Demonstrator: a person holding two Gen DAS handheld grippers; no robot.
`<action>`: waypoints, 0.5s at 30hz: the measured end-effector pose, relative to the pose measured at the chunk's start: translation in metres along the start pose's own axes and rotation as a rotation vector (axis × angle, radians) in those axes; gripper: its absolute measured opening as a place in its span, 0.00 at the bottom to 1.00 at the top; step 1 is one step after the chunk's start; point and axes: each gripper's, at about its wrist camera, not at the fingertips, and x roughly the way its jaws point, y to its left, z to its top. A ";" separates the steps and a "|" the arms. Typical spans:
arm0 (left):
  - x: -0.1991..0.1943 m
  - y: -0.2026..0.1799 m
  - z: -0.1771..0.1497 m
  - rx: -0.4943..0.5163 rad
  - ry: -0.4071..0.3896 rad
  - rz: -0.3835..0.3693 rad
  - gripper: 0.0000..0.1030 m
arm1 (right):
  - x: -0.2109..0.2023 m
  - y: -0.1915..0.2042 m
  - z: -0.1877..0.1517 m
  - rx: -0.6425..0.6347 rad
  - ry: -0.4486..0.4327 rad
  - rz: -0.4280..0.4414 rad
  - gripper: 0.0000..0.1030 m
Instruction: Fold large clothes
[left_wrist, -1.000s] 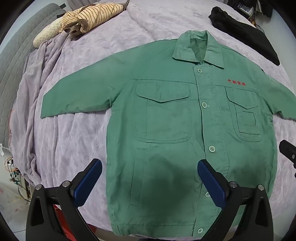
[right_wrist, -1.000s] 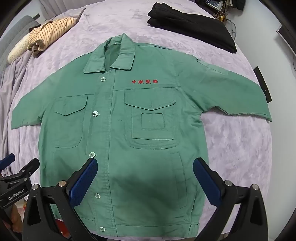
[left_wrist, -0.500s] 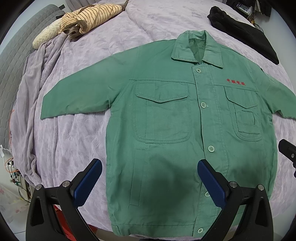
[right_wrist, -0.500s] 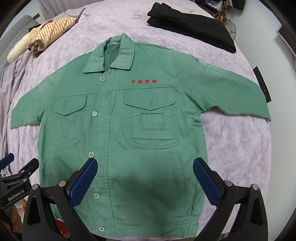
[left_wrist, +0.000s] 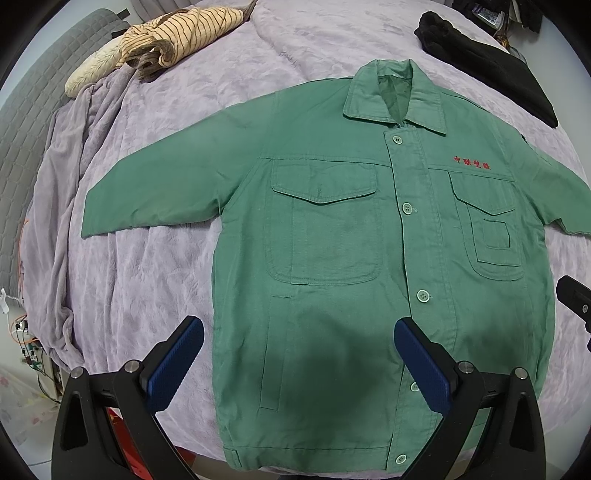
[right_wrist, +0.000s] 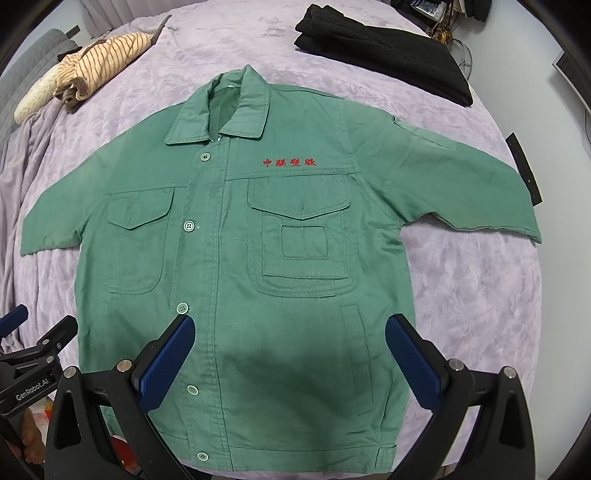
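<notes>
A: Entry. Where does the garment lie?

B: The green jacket (left_wrist: 332, 258) lies flat, front up and buttoned, on the lilac bedspread (left_wrist: 155, 280). It fills the centre of both views. Collar toward the top of the frame, hem at the bottom edge, both sleeves spread out sideways. Red embroidered characters (right_wrist: 290, 163) sit above one chest pocket.

A: Left tongs?

B: The left gripper (left_wrist: 295, 362) hangs above the lower part of the jacket, jaws wide apart, nothing between the blue pads (left_wrist: 173, 365). No contact visible with the cloth.

A: Right tongs?

B: The right gripper (right_wrist: 290, 360) is the same: jaws wide, empty, over the lower front near the button placket. The left gripper's black frame shows at the lower left of the right wrist view.

A: Other items?

B: A striped beige garment (left_wrist: 177, 37) lies bunched at upper left; a black folded garment (right_wrist: 384, 51) at upper right, both well apart from the jacket.
</notes>
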 end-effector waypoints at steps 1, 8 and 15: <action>0.000 0.000 0.000 -0.001 -0.001 -0.001 1.00 | 0.000 0.000 0.000 -0.001 0.000 0.001 1.00; 0.000 0.000 0.000 0.000 -0.003 0.003 1.00 | 0.001 0.000 0.000 -0.003 -0.001 0.001 1.00; 0.000 0.000 0.000 0.001 -0.006 0.005 1.00 | 0.000 0.000 0.000 -0.004 -0.001 0.002 1.00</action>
